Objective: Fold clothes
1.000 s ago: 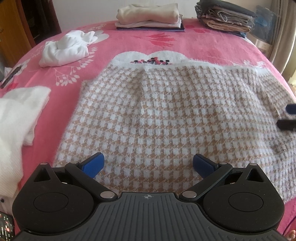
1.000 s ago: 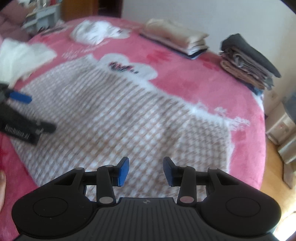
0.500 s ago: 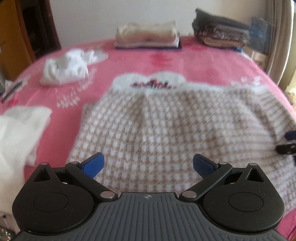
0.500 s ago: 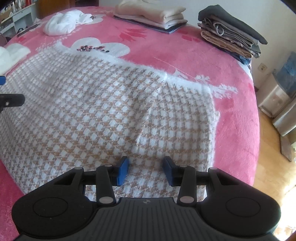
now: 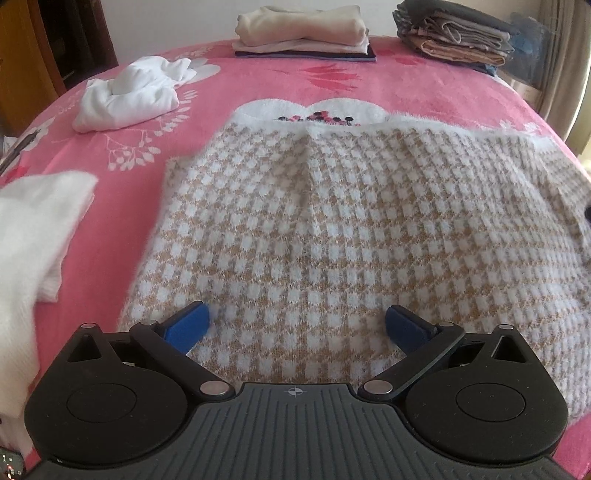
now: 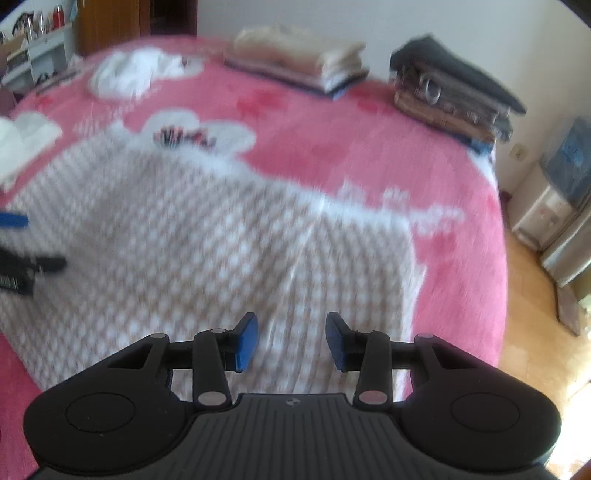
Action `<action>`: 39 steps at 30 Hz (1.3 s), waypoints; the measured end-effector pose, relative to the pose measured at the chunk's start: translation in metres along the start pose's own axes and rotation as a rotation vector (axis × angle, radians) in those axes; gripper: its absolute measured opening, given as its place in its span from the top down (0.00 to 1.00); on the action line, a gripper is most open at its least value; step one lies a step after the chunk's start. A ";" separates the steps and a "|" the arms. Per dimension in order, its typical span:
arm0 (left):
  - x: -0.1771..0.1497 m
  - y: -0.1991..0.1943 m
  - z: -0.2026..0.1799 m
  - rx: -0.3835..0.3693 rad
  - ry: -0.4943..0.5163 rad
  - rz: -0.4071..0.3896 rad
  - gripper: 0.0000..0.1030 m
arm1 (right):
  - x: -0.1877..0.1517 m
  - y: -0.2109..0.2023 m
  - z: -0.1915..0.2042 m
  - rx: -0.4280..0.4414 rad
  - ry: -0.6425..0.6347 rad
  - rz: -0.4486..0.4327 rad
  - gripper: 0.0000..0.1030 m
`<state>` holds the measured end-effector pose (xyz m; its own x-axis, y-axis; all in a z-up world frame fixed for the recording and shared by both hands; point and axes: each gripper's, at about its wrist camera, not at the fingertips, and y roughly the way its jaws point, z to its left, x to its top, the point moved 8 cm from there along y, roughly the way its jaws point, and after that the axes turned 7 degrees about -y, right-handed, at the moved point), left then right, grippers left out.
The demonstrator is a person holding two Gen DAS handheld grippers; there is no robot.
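left wrist view: left gripper (image 5: 297, 325) spread wide, nothing between its blue pads, low over the near edge of the checked sweater (image 5: 332, 221). the sweater lies spread on the pink bedspread (image 5: 258, 85), a raised crease running down its middle. crumpled white garment (image 5: 129, 96) far left, fluffy white cloth (image 5: 33, 229) just beside the sweater's left edge, two folded stacks at the back: cream pile (image 5: 303, 31), dark pile (image 5: 454, 35).

right wrist view: blurred. right gripper (image 6: 291, 341) parted, narrower gap, empty, over the sweater's (image 6: 207, 258) right part, where one panel looks laid over the body. left gripper's tip shows at the left edge.

risks, judged: the fuzzy knit could slip from a thin pinch; pads might catch one layer only, or snag the bedspread, dragging the fold crooked. the centre crease may get folded in.

only the right view shows the sweater's right edge and the floor (image 6: 532, 295) beyond the bed; only the left view shows the knit sharply.
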<state>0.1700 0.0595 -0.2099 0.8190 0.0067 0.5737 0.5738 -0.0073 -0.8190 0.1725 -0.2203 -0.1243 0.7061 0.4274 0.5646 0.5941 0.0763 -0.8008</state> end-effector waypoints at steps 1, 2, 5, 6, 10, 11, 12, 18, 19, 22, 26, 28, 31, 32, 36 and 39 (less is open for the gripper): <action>0.000 0.000 0.000 0.000 -0.001 0.001 0.00 | 0.004 -0.001 -0.004 -0.010 0.001 -0.015 0.59; 0.000 -0.001 0.000 0.001 -0.002 0.002 0.00 | 0.006 0.000 -0.009 -0.020 0.007 -0.023 0.59; -0.001 -0.001 -0.001 -0.001 -0.002 0.000 0.00 | 0.001 0.019 -0.025 -0.039 0.036 0.001 0.58; -0.001 -0.002 -0.001 -0.004 -0.001 -0.001 0.00 | -0.008 0.029 -0.028 -0.040 0.041 0.032 0.58; 0.004 -0.010 0.004 -0.043 -0.024 -0.023 0.05 | -0.026 0.044 -0.034 -0.028 0.058 0.052 0.57; 0.008 -0.015 0.006 -0.057 -0.033 -0.041 0.05 | -0.023 0.040 -0.034 -0.029 0.058 0.049 0.58; 0.012 -0.018 0.008 -0.059 -0.025 -0.064 0.05 | -0.018 0.036 -0.035 -0.030 0.058 0.045 0.58; 0.051 -0.024 0.016 0.013 0.179 -0.142 0.04 | 0.023 0.008 -0.050 0.008 0.169 -0.069 0.58; 0.058 -0.023 0.018 0.014 0.191 -0.136 0.04 | 0.028 0.007 -0.051 0.015 0.166 -0.075 0.58; 0.077 -0.015 0.022 0.004 0.216 -0.108 0.04 | 0.039 0.012 -0.050 0.033 0.159 -0.077 0.58; 0.091 0.001 0.023 0.000 0.232 -0.113 0.05 | 0.041 0.024 -0.051 0.051 0.181 -0.051 0.58; 0.098 0.005 0.019 -0.021 0.231 -0.120 0.05 | 0.038 0.027 -0.052 0.063 0.202 -0.038 0.58; 0.106 0.007 0.011 -0.061 0.233 -0.116 0.05 | 0.039 0.023 -0.052 0.080 0.202 -0.039 0.59; 0.107 0.005 0.010 -0.069 0.233 -0.113 0.05 | 0.040 0.020 -0.054 0.080 0.206 -0.044 0.59; 0.107 -0.011 0.009 -0.089 0.221 -0.101 0.05 | 0.039 0.007 -0.071 0.067 0.291 -0.054 0.61; 0.106 -0.022 0.006 -0.102 0.226 -0.100 0.05 | 0.040 -0.001 -0.076 0.101 0.343 -0.055 0.61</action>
<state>0.2441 0.0669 -0.1311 0.7315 -0.2107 0.6485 0.6392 -0.1190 -0.7597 0.2296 -0.2721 -0.0855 0.7729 0.0942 0.6275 0.6054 0.1869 -0.7737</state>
